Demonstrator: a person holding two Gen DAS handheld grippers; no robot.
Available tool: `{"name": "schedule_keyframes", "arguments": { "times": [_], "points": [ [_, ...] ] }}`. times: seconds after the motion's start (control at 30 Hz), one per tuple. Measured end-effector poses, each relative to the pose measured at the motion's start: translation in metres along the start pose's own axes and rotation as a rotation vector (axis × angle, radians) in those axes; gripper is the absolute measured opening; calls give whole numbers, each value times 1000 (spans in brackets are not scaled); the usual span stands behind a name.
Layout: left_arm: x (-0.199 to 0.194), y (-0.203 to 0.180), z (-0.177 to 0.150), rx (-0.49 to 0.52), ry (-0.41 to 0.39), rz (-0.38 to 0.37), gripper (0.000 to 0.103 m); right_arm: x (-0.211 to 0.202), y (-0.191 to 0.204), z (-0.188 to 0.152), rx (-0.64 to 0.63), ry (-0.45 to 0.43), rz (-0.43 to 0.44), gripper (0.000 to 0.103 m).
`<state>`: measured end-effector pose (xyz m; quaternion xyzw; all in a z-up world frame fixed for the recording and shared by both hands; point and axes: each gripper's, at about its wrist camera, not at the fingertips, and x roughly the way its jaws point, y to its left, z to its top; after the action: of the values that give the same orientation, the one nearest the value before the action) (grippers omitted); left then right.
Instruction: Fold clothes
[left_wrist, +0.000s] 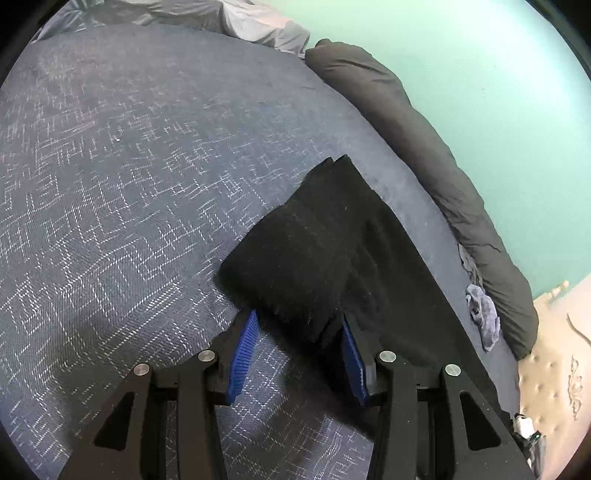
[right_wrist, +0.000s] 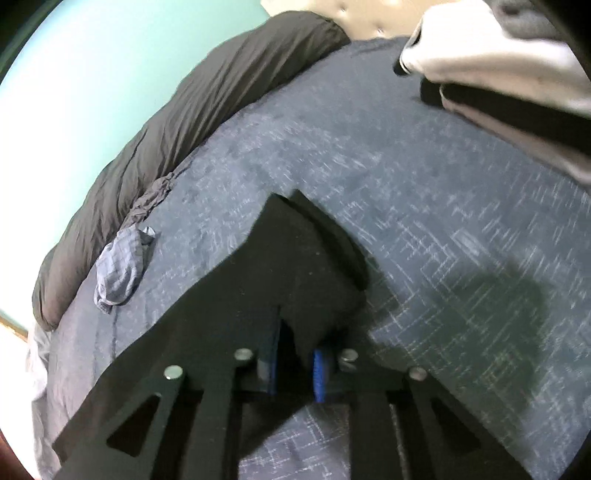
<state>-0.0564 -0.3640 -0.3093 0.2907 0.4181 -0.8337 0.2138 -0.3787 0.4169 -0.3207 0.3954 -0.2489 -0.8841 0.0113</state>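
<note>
a bed covered in a dark blue spread (left_wrist: 129, 166) with a pale crosshatch weave is seen below both cameras, backed by a mint green wall (left_wrist: 498, 92). in the left wrist view, going from left to right, a pale grey sheet (left_wrist: 229, 18) is bunched at the far edge of the bed, the open spread fills the middle, and a folded black garment (left_wrist: 314, 251) is laid on it just ahead of the left gripper (left_wrist: 297, 325). the blue-padded fingers (left_wrist: 242, 354) are held wide apart, and the near corner of the garment is set between them without being pinched. further right, a long dark grey rolled duvet (left_wrist: 443, 177) is stretched along the wall side, with a small checked blue cloth (left_wrist: 484, 317) lying beside it. in the right wrist view, which is blurred, the duvet (right_wrist: 177, 122) and the checked cloth (right_wrist: 122, 269) are placed on the left, well apart from the garment (right_wrist: 295, 273). at the centre the right gripper (right_wrist: 295, 363) is seen with its fingers drawn close together and a corner of the black garment caught between the pads. on the far right, folded pale clothes (right_wrist: 491, 55) are stacked at the bed's far edge.
</note>
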Motion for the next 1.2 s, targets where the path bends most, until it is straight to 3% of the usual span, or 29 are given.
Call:
{"name": "schedule_keyframes", "arguments": {
  "times": [0.17, 0.3, 0.53, 0.7, 0.9, 1.2],
  "points": [
    [3, 0, 3, 11, 6, -20, 47, -32, 19, 13, -45, -69, 17, 8],
    [3, -3, 5, 33, 6, -42, 28, -59, 31, 27, -62, -95, 38, 8],
    [-11, -11, 8, 73, -3, -74, 15, -116, 52, 52, -102, -137, 51, 7],
    [-18, -26, 2, 120, 33, -98, 14, -158, 57, 75, -105, -179, 47, 7],
    [-23, -36, -24, 101, 108, -123, 14, -202, 55, 84, -164, -184, 28, 7],
    [-42, -61, -53, 143, 154, -138, 14, -243, 10, 77, -136, -182, -1, 7]
  ]
}}
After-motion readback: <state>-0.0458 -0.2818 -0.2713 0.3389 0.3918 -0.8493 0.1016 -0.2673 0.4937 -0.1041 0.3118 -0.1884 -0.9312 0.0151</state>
